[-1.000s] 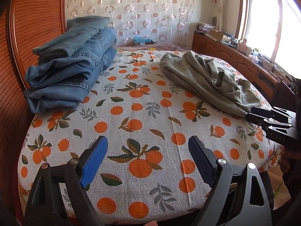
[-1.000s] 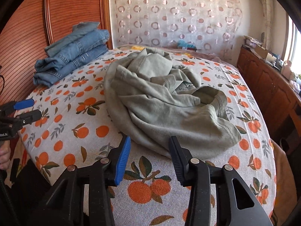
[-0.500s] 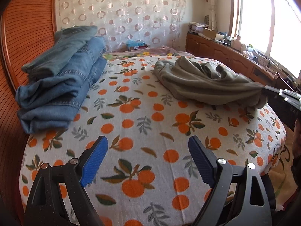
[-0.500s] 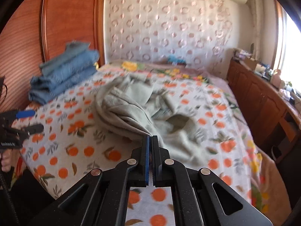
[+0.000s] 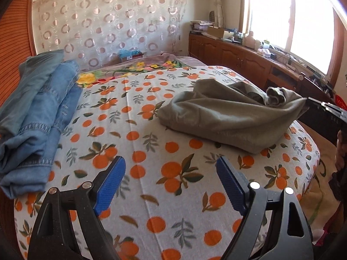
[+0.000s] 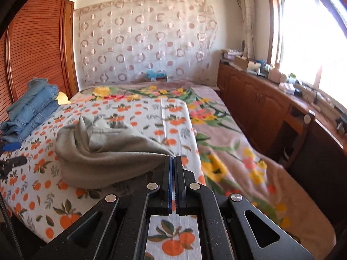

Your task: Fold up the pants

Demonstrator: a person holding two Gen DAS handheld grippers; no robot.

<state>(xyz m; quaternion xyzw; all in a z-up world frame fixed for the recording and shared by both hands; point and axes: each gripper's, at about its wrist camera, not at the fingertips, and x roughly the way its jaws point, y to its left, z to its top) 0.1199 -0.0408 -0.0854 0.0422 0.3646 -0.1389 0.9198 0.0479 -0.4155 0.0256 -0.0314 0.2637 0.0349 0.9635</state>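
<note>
Crumpled grey-green pants [image 5: 229,117] [image 6: 104,151] lie on the orange-print bedspread [image 5: 151,173]. My right gripper [image 6: 172,159] is shut on their near edge, and the cloth stretches taut from the heap to its tips. In the left wrist view that gripper [image 5: 309,103] comes in from the right edge, pinching the lifted corner. My left gripper [image 5: 171,173] hovers open over bare bedspread, nearer than the pants and to their left, with nothing between its blue pads [image 5: 110,182].
Folded blue jeans [image 5: 36,117] [image 6: 28,110] are stacked at the left by the wooden headboard [image 6: 39,47]. A floral blanket [image 6: 227,134] covers the bed's right side. Wooden cabinets [image 6: 260,106] with clutter run under the window. A person's hand [image 5: 341,149] shows at the right.
My right gripper closed on the pants' near edge and drew it up and back, stretching the cloth. The left gripper stayed open while its view shifted across the bed.
</note>
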